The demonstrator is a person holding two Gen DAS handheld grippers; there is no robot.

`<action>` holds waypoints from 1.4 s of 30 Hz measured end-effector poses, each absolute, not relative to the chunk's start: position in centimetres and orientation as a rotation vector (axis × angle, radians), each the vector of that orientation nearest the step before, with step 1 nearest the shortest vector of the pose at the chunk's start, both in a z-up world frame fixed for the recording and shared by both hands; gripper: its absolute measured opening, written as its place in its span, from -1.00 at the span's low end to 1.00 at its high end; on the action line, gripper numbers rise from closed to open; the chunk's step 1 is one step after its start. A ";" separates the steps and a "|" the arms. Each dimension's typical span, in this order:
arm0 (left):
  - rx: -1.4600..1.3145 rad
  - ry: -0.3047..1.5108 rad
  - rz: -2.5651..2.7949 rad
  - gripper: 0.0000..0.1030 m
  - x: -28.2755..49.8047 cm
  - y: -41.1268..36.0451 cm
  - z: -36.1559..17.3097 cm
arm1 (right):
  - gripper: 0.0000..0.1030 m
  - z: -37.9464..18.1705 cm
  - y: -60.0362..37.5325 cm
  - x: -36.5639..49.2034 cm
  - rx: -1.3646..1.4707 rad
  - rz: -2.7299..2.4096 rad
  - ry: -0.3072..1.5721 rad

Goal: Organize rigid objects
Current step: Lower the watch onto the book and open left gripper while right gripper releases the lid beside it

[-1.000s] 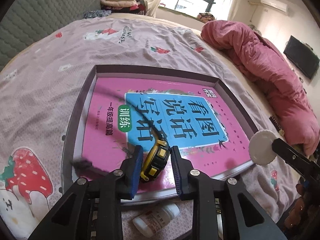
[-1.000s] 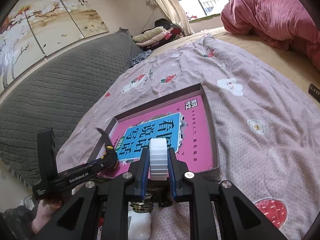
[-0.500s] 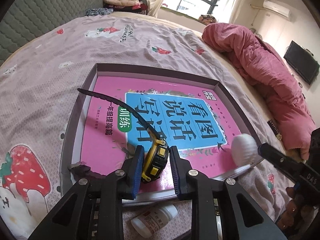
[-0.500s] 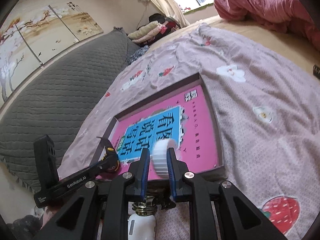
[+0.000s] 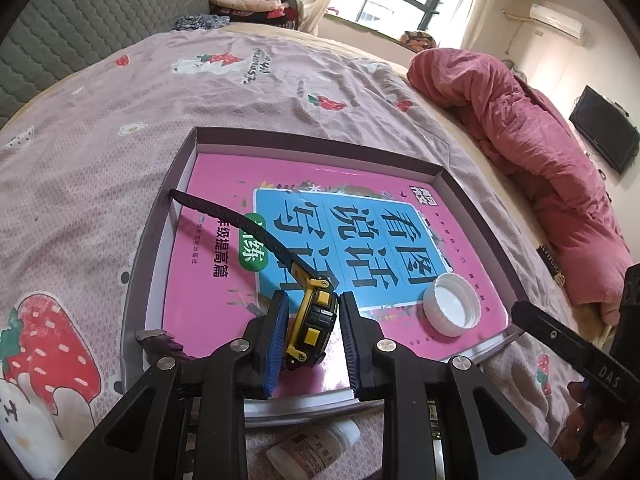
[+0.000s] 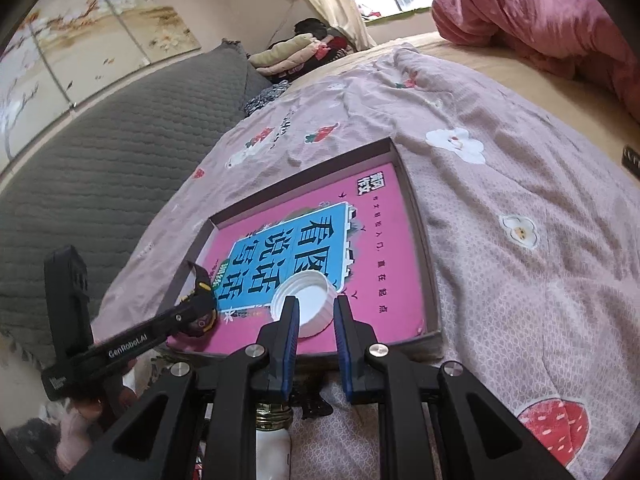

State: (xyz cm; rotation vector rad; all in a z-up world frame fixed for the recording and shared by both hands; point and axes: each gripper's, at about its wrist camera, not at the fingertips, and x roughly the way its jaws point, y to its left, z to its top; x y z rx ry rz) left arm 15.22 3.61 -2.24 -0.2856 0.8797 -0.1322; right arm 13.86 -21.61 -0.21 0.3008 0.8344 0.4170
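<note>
On the bed cover (image 5: 120, 120) lies one shallow box (image 5: 320, 140), and it holds one pink book (image 5: 360, 220) with a blue title panel. The book fills nearly the whole floor of the box.

The left gripper (image 5: 313, 305) has its blue pads closed almost fully on one yellow and black watch (image 5: 314, 322). The watch stands on its edge over the near part of the book, and its one visible black strap (image 5: 240, 220) reaches out toward the box's far left corner.

One white cap (image 5: 452, 308) lies on the book near the box's right near corner, hollow side up (nothing grips it). The right gripper (image 6: 314, 310) has only a narrow gap between its two pads and holds nothing. The cap shows just past its fingertips and is wider than that gap.

Below each gripper I see one white bottle on the bed cover: a labelled one (image 5: 312, 444) and one with a bare threaded neck (image 6: 272, 436). I cannot tell if they are the same bottle.

One pink quilt (image 5: 540, 140) is bunched at the far side of the bed.
</note>
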 end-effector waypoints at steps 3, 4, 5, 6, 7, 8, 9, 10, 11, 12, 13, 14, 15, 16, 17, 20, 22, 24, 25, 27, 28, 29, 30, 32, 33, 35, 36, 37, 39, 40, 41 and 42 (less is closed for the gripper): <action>-0.288 0.880 -0.134 -0.49 15.4 3.7 -2.3 | -0.65 -0.2 -21.3 13.9 0.278 0.415 0.835; -0.291 0.880 -0.134 -0.49 15.6 3.7 -2.3 | -0.65 -0.3 -21.2 13.9 0.269 0.409 0.836; -0.290 0.879 -0.133 -0.49 15.7 3.7 -2.3 | -0.65 -0.3 -21.0 13.9 0.258 0.403 0.840; -0.288 0.878 -0.132 -0.49 15.7 3.7 -2.3 | -0.65 -0.4 -21.0 13.9 0.251 0.398 0.843; -0.287 0.877 -0.131 -0.49 15.9 3.7 -2.3 | -0.65 -0.5 -21.0 13.9 0.250 0.394 0.845; -0.287 0.877 -0.130 -0.49 16.0 3.7 -2.4 | -0.65 -0.5 -21.0 14.0 0.250 0.391 0.848; -0.286 0.879 -0.131 -0.49 16.2 3.7 -2.4 | -0.65 -0.6 -21.1 14.0 0.248 0.387 0.850; -0.288 0.881 -0.131 -0.49 16.3 3.7 -2.5 | -0.65 -0.6 -21.1 13.9 0.246 0.382 0.849; -0.291 0.882 -0.132 -0.49 16.4 3.7 -2.5 | -0.65 -0.6 -21.1 13.9 0.244 0.380 0.848; -0.293 0.883 -0.136 -0.49 16.4 3.7 -2.6 | -0.65 -0.6 -21.1 13.9 0.243 0.380 0.848; -0.294 0.883 -0.137 -0.49 16.5 3.7 -2.6 | -0.65 -0.6 -21.1 13.9 0.242 0.377 0.848; -0.301 0.884 -0.141 -0.49 16.5 3.8 -2.6 | -0.65 -0.6 -21.1 13.9 0.239 0.375 0.847; -0.307 0.886 -0.145 -0.49 16.5 3.8 -2.6 | -0.65 -0.6 -21.1 13.9 0.238 0.373 0.846; -0.315 0.886 -0.150 -0.49 16.6 3.9 -2.6 | -0.65 -0.6 -21.1 14.0 0.237 0.370 0.846; -0.326 0.884 -0.156 -0.49 16.6 4.0 -2.6 | -0.65 -0.6 -21.1 14.0 0.235 0.369 0.846; -0.347 0.882 -0.164 -0.49 16.6 4.1 -2.6 | -0.65 -0.6 -21.2 14.1 0.240 0.365 0.848; -0.356 0.881 -0.170 -0.49 16.5 4.2 -2.6 | -0.65 -0.6 -21.3 14.1 0.239 0.359 0.847; -0.360 0.882 -0.178 -0.49 16.4 4.1 -2.6 | -0.65 -0.6 -21.3 14.1 0.242 0.357 0.847; -0.357 0.882 -0.180 -0.49 16.4 4.1 -2.6 | -0.65 -0.6 -21.4 14.1 0.243 0.356 0.847; -0.357 0.882 -0.183 -0.49 16.5 4.0 -2.6 | -0.64 -0.6 -21.4 14.1 0.242 0.356 0.847; -0.362 0.882 -0.189 -0.49 16.5 4.0 -2.6 | -0.64 -0.6 -21.4 14.0 0.242 0.355 0.846; -0.368 0.879 -0.194 -0.49 16.4 4.0 -2.5 | -0.64 -0.6 -21.4 14.1 0.239 0.353 0.846; -0.370 0.876 -0.197 -0.49 16.4 4.0 -2.4 | -0.64 -0.6 -21.4 14.1 0.235 0.352 0.846; -0.370 0.873 -0.206 -0.47 16.3 3.8 -2.2 | -0.64 -0.6 -21.3 14.0 0.229 0.348 0.844; -0.366 0.873 -0.208 -0.47 16.3 3.7 -2.2 | -0.64 -0.7 -21.3 14.0 0.223 0.346 0.843; -0.359 0.875 -0.213 -0.46 16.2 3.4 -2.2 | -0.64 -0.7 -21.2 14.0 0.218 0.344 0.842; -0.357 0.876 -0.213 -0.46 16.2 3.4 -2.2 | -0.64 -0.7 -21.2 14.0 0.216 0.343 0.843; -0.352 0.876 -0.214 -0.46 16.1 3.3 -2.2 | -0.64 -0.7 -21.1 14.0 0.216 0.344 0.842; -0.338 0.878 -0.216 -0.46 16.1 3.0 -2.1 | -0.64 -0.7 -21.1 14.0 0.219 0.344 0.842; -0.331 0.878 -0.218 -0.45 16.0 2.9 -2.0 | -0.64 -0.7 -21.1 14.0 0.217 0.345 0.842; -0.327 0.879 -0.223 -0.45 16.0 2.7 -2.0 | -0.64 -0.7 -21.1 14.0 0.217 0.344 0.842; -0.325 0.879 -0.227 -0.45 15.9 2.7 -2.0 | -0.64 -0.6 -21.1 14.0 0.216 0.343 0.842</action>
